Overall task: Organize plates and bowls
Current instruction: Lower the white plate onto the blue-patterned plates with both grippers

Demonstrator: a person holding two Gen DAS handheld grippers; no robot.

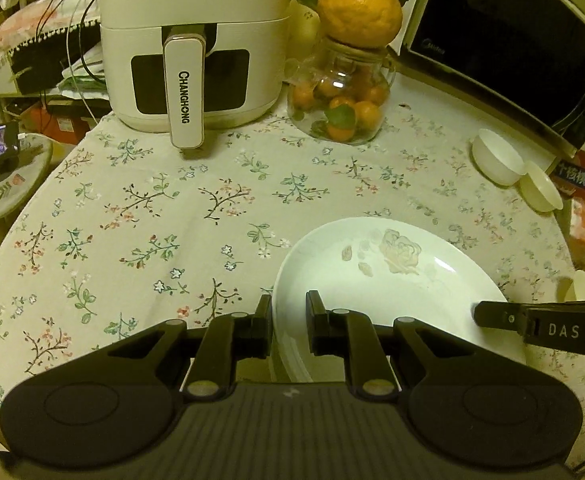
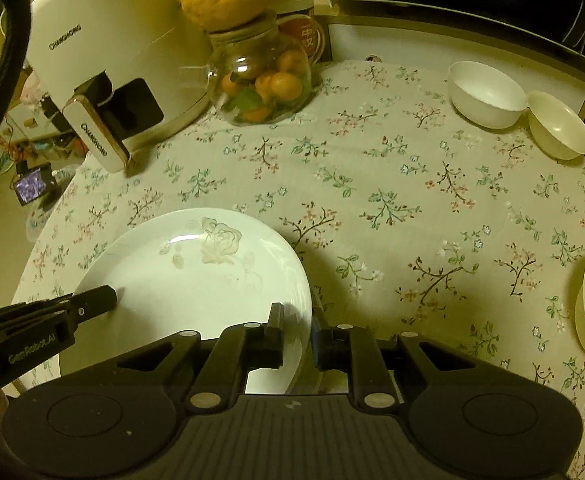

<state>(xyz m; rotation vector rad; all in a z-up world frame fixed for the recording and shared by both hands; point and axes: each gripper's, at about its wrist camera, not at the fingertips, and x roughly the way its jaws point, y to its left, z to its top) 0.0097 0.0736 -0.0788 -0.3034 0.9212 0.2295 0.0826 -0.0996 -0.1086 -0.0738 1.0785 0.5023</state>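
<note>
**Plate gripped, bowls still scattered**

Both tongs, left [image 1: 288, 322] and right [image 2: 297, 330], pinched opposite rims of the plate [image 2: 196, 272] at lower centre. Two bowls [image 2: 488, 94] sat upper right, unstacked; most sorting remained.

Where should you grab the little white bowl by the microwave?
Grab the white bowl by its thin rim, coming down from above, one finger inside and one outside. It stands upright with its open mouth up. Choose the front rim, probably: the cream bowl sits very close on its right and the microwave stands behind.
</note>
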